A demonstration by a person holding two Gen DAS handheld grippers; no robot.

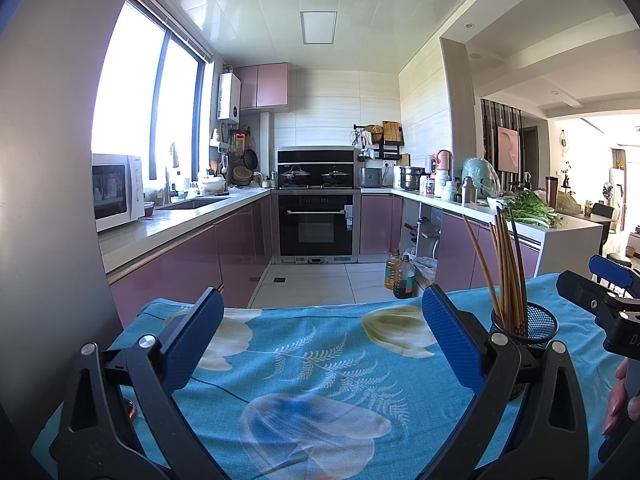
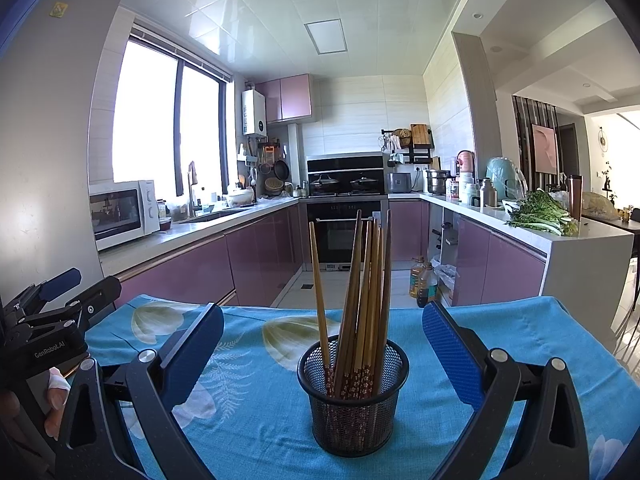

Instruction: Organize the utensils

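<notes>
a white microwave (image 2: 120,212) on the left counter, leafy greens (image 2: 540,212) right, oil bottles (image 2: 423,280) on the floor.

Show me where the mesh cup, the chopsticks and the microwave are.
mesh cup (image 2: 352,412): right wrist view, front wall of the black mesh.
chopsticks (image 2: 362,292): right wrist view, mid-shaft of the bundle.
microwave (image 2: 120,212): right wrist view, door glass.

A home kitchen — built-in oven (image 1: 316,222), microwave (image 1: 117,190), sink (image 1: 195,203), purple cabinets (image 2: 260,258).
</notes>
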